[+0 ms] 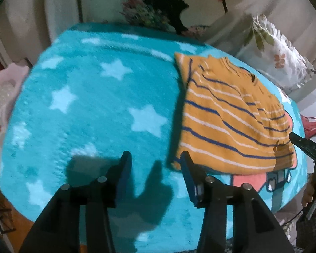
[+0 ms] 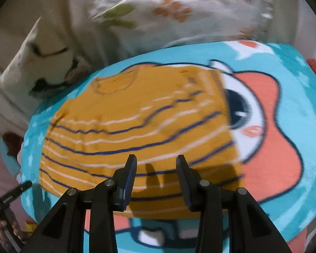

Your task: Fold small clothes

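Observation:
A small orange shirt with blue and white stripes (image 1: 227, 122) lies on a turquoise star blanket (image 1: 90, 105), its sides folded in. In the right wrist view the shirt (image 2: 137, 122) lies spread just ahead of my fingers. My left gripper (image 1: 155, 158) is open and empty, above the blanket by the shirt's near left corner. My right gripper (image 2: 155, 162) is open and empty, over the shirt's near hem. Its tip (image 1: 299, 141) shows at the shirt's right edge in the left wrist view. The left gripper's tip (image 2: 21, 187) shows at the lower left of the right wrist view.
The blanket (image 2: 295, 105) has a cartoon face in coral and white under the shirt's right side. Floral pillows (image 1: 280, 63) and a pillow with a black print (image 1: 162, 10) lie behind it. The right wrist view is blurred by motion.

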### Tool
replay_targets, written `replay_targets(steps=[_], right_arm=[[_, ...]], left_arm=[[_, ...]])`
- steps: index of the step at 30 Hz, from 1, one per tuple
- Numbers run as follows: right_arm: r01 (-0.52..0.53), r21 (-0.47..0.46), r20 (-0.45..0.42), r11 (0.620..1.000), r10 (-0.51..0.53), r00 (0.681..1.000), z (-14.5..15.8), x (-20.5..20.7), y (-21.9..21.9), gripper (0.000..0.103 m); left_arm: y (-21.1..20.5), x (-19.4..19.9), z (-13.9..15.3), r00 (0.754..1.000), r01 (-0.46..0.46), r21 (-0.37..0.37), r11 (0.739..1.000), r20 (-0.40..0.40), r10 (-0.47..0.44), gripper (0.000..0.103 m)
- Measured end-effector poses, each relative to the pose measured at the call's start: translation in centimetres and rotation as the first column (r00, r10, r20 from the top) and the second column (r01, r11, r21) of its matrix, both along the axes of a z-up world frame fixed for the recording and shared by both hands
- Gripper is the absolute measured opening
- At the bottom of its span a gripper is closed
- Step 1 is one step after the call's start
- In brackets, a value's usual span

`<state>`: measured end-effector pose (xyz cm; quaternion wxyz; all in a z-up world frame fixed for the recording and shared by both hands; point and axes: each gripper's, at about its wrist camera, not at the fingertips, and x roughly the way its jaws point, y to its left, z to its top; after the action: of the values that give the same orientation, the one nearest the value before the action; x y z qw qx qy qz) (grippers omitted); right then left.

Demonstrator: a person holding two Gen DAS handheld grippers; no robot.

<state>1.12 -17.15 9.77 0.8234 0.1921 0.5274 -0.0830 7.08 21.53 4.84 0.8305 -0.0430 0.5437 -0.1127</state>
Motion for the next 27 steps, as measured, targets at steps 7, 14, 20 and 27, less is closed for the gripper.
replay_targets(steps=[7,14,20,27], right_arm=[[-0.096,-0.053,-0.056,0.994,0.093,0.994,-2.8,4.0,4.0,0.042],[-0.051,-0.089,-0.106,0.995,0.041,0.993,-3.8,7.3,3.4,0.047],[-0.175,-0.073,-0.027,0.982,0.174,0.984,-0.6,8.5,8.9,0.047],[-0.327,-0.090,-0.168,0.941,0.309,0.936,-5.7,11.7,14.5,0.056]], left_arm=[[0.3,-0.3,0.6,0.999,-0.007,0.032,0.999,0.034,0.006,0.052],[1.4,-0.3,0.7,0.999,-0.023,0.011,1.000,0.030,0.022,0.060],[2.1,0.1,-0.1,0.999,-0.033,-0.016,0.999,0.012,0.033,0.062],[3.0,-0.1,-0.6,0.999,-0.047,-0.011,0.999,-0.002,0.047,0.062]])
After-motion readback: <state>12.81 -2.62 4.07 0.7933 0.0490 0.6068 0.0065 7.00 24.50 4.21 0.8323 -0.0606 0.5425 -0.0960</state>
